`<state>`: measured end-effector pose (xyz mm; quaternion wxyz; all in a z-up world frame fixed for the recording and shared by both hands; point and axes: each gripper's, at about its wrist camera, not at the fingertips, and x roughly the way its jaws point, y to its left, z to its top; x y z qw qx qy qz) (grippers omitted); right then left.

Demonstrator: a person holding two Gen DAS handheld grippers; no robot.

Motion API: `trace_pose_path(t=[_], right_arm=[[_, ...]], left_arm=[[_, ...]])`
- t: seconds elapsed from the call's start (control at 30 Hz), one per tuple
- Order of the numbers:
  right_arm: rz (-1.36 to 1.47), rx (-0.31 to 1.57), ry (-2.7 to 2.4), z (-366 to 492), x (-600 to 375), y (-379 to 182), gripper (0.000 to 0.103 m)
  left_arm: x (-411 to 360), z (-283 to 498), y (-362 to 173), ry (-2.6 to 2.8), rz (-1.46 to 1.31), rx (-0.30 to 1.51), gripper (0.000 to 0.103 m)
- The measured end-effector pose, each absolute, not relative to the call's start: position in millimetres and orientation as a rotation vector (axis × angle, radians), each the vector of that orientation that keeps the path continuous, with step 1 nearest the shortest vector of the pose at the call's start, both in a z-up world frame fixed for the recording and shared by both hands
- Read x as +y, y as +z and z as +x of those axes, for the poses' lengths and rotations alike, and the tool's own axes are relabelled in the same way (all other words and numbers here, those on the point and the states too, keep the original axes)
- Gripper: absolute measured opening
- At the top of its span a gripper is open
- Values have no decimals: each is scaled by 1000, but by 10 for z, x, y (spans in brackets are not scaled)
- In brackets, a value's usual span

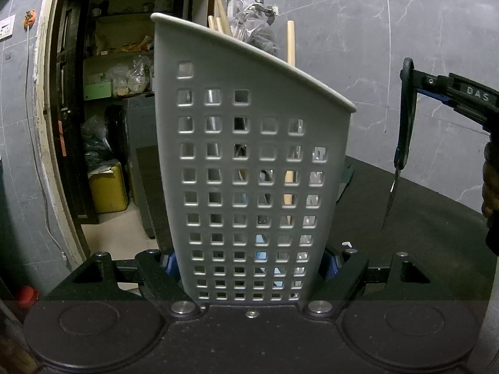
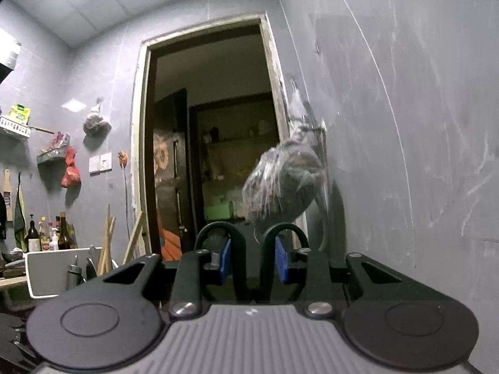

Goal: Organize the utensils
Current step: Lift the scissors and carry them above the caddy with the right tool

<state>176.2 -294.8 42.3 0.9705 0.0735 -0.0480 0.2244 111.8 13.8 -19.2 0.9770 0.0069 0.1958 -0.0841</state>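
A grey perforated utensil holder stands upright on the black counter, and my left gripper is shut on its base from both sides. Wooden handles and other utensils poke out of its top. To its right, my right gripper is shut on the black handles of a pair of scissors, whose blades hang point down over the counter. In the right wrist view the scissors' two handle loops sit between the blue pads of the right gripper, and the holder is low on the left.
Grey marble wall runs behind the counter, with a plastic bag hanging from a tap. An open doorway leads to storage shelves and a yellow container. Bottles stand at the far left.
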Motion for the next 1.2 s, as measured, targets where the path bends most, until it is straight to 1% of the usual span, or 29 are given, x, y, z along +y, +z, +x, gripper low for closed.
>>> trace_pose_path(t=[0.27,0.83,1.07,1.2], right_arm=[[91,-152,454,1487,-2864,350,33],[100,-139,466,1390,-2890,361,37],[72,-114,475,1410,-2883,414,37],[36,-64,481,1461,-2850,550,38]], left_arm=[[138,1118,-191,-170,14,395,81],[137,1119,-190,-169,14,395,81],[138,1119,-191,-169,13,395,81],[138,1119,-190,-170,13,395,81]])
